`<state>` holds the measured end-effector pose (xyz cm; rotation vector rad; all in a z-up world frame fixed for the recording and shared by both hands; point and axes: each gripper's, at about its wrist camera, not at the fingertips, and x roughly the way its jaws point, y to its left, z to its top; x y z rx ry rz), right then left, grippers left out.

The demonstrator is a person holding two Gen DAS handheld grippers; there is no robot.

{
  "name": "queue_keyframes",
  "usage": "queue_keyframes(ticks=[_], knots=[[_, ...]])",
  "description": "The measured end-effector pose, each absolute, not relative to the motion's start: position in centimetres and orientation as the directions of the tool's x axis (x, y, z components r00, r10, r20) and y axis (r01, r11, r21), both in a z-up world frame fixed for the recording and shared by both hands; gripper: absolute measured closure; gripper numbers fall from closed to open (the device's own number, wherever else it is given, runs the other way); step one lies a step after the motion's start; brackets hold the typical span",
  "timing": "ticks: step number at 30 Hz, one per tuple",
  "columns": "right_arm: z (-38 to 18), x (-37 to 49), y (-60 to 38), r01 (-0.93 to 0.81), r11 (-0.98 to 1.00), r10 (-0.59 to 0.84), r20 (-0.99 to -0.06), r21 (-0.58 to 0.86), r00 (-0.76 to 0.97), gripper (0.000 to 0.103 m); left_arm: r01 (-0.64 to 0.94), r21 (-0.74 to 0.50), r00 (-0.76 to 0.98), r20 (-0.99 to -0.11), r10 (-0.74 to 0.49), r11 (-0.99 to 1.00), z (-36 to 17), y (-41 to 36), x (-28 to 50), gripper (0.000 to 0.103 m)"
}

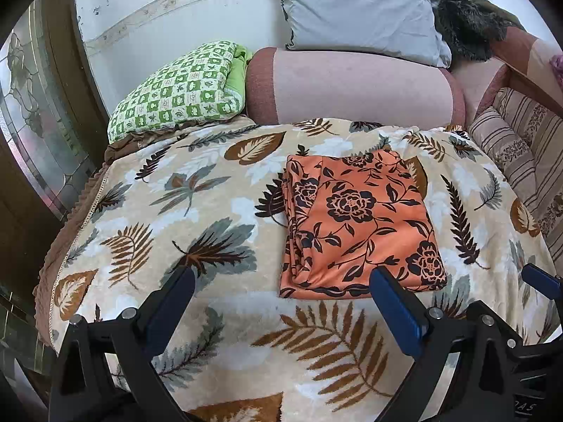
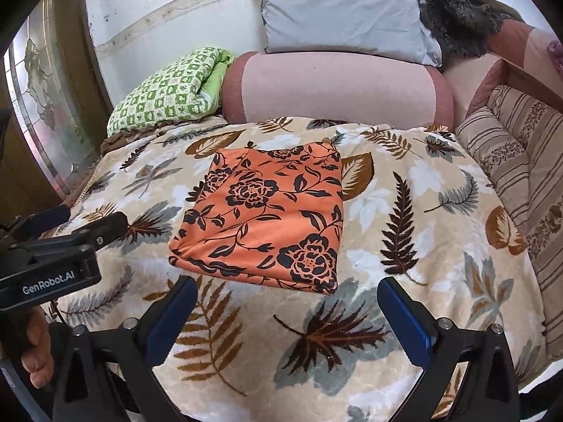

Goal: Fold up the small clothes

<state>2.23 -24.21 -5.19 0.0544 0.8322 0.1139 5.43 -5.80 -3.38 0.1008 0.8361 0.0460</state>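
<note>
An orange cloth with black flower print (image 1: pixel 359 225) lies folded into a neat rectangle on the leaf-patterned blanket (image 1: pixel 176 211). It also shows in the right wrist view (image 2: pixel 271 218). My left gripper (image 1: pixel 283 283) is open and empty, just short of the cloth's near edge, its right finger close to the near right corner. My right gripper (image 2: pixel 285 293) is open and empty, just in front of the cloth's near edge. The left gripper's body shows at the left of the right wrist view (image 2: pixel 52 246).
A green checked quilt (image 1: pixel 179 88), a pink bolster (image 1: pixel 352 84) and a grey pillow (image 1: pixel 359 10) lie behind the blanket. Striped cushions (image 1: pixel 517 147) stand at the right. A stained-glass door (image 1: pixel 31 105) is at the left. The blanket drops off at its left edge.
</note>
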Motion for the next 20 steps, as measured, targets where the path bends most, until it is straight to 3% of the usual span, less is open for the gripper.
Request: queue_keyframes(ticks=[20], knots=[[-4.41,3.08,-24.09,-0.059,0.995,0.100,-0.721,0.083,0.686,0.000,0.007,0.080,0.690,-0.722,0.053,0.997,-2.75,-5.63,5.46,0.004]])
